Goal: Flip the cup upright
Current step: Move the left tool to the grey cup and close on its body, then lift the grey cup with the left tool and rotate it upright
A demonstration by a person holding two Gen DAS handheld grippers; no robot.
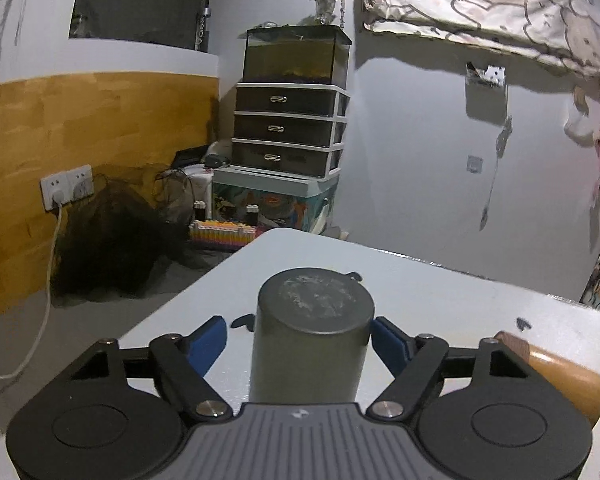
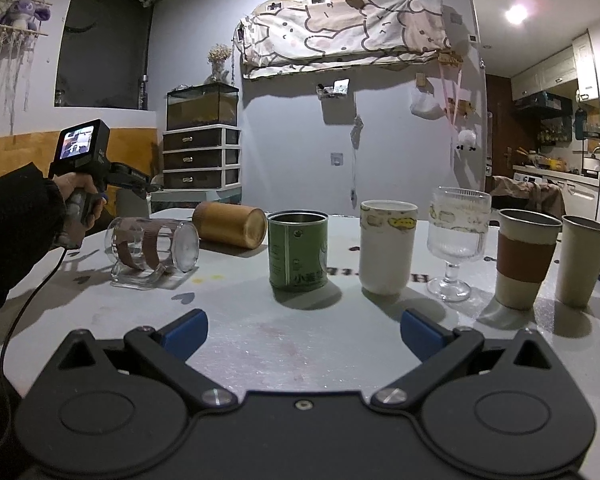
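White bench (image 1: 440, 292) is carrying an inverted grey cup (image 1: 314, 332); left tongs (image 1: 300, 340) are straddling it (apart, untouching), needing squarer closing; right tongs (image 2: 302, 332) are idling apart

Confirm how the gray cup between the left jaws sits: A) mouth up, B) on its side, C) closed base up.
C: in the left wrist view the gray cup stands with its scuffed, closed base on top, between the open jaws of the left gripper.
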